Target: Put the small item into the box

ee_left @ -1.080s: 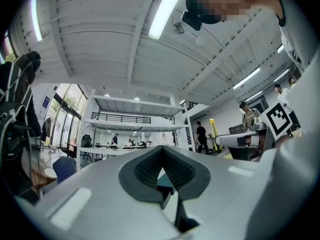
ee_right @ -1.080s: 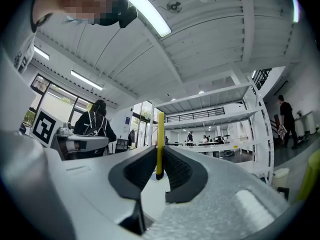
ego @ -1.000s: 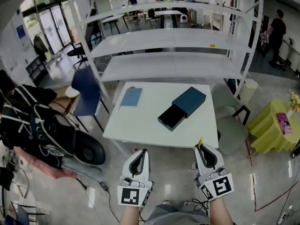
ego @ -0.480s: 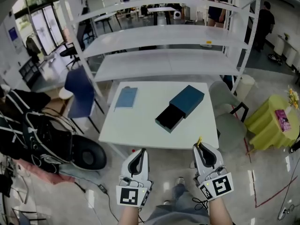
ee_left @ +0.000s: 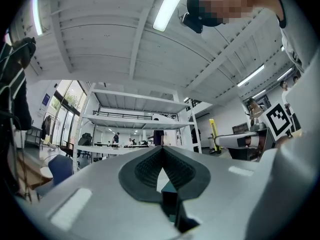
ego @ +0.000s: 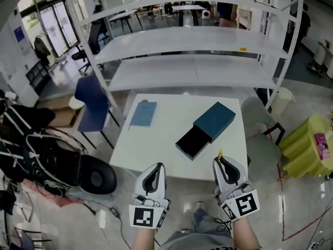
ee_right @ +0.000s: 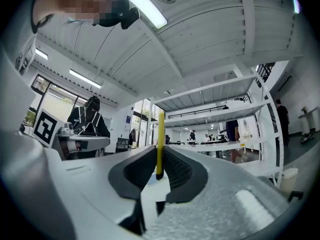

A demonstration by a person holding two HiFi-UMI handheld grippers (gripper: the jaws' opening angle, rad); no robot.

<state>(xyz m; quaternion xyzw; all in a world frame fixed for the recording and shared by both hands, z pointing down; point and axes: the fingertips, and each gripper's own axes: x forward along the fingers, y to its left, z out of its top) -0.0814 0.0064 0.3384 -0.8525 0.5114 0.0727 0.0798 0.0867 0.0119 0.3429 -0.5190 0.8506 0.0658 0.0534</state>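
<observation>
- Pinched in the right hand-held gripper (ego: 219, 162): a thin yellow stick (ego: 220, 154), clamped between both pads and poking out past the tips.
- Nothing in the left hand-held gripper (ego: 158, 166); jaws pressed together, with only a sliver of teal showing through the gap behind them.
- Both held short of the near edge of the white counter (ego: 161, 139), not yet over it.
- On the counter, at about 11 o'clock from the stick: the open black drawer tray (ego: 193, 142) of the dark teal box (ego: 214, 120).
- Long axis of the box from 7 o'clock to 1 o'clock in the head view, with the tray pulled out at the 7 o'clock end, the end nearer the person.
- Nearer to the right side than the left, so likely a short carry forward and slightly left, then down inside the tray walls.
- Bare counter all round the tray; blue booklet (ego: 143, 113) well apart at 10 o'clock, out of the path.
- Worth watching: the counter's near edge on the way in, and the tray's low rim when lowering a stick held end-up.
- Grey chair (ego: 256, 132) just beside the counter's right edge at 2 o'clock; shelving rack (ego: 192, 69) beyond the far edge at 12 o'clock, well apart from the box.
</observation>
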